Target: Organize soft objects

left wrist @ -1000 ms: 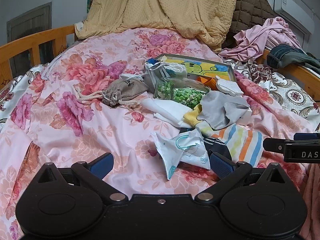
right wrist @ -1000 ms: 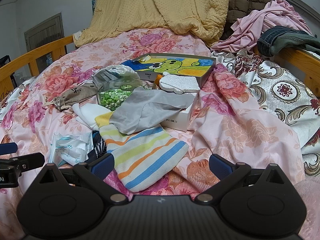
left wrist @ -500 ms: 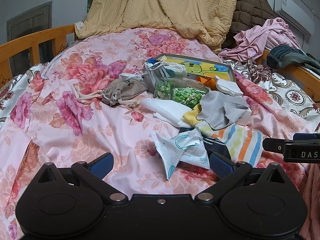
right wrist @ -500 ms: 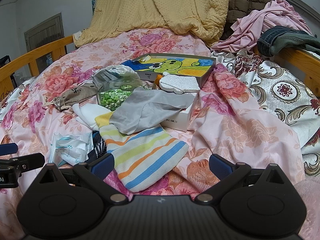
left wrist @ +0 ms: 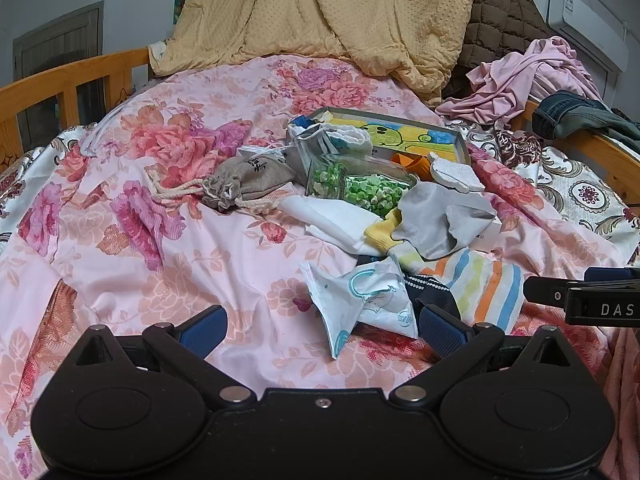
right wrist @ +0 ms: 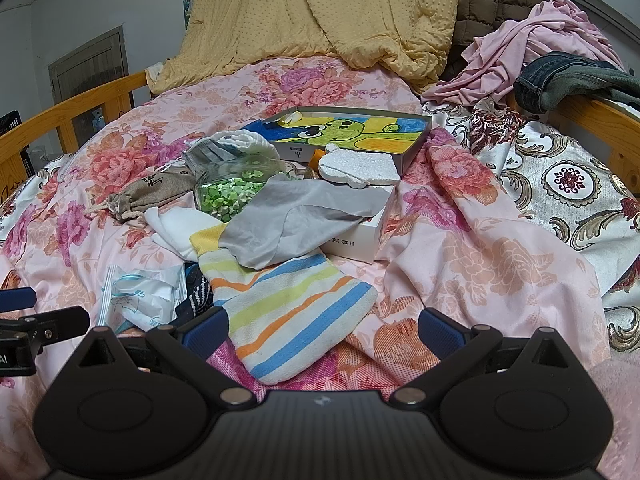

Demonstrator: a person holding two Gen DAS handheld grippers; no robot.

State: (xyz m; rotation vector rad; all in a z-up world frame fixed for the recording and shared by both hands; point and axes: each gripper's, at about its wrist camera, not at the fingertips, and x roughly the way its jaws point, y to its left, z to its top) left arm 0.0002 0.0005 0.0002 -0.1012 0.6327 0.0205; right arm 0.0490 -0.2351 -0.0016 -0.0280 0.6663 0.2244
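A heap of soft things lies mid-bed on the pink floral sheet (left wrist: 168, 264). A striped sock (right wrist: 288, 312) lies nearest, with a grey cloth (right wrist: 296, 220) draped over its cuff and over a white box (right wrist: 356, 240). Beside them are a white cloth (left wrist: 336, 220), a linen drawstring pouch (left wrist: 248, 180) and a crinkled white packet (left wrist: 360, 296). My left gripper (left wrist: 320, 324) is open just before the packet. The right gripper (right wrist: 322, 326) is open too, over the sock's toe end. Neither holds anything.
A clear bag of green bits (left wrist: 368, 192), a white foam piece (right wrist: 360, 166) and a frog-picture box (right wrist: 352, 132) sit behind the heap. A yellow quilt (left wrist: 320, 20), pink clothes (right wrist: 528, 56) and jeans (right wrist: 568, 76) lie at the back and right. Wooden rails (left wrist: 72, 76) flank the bed.
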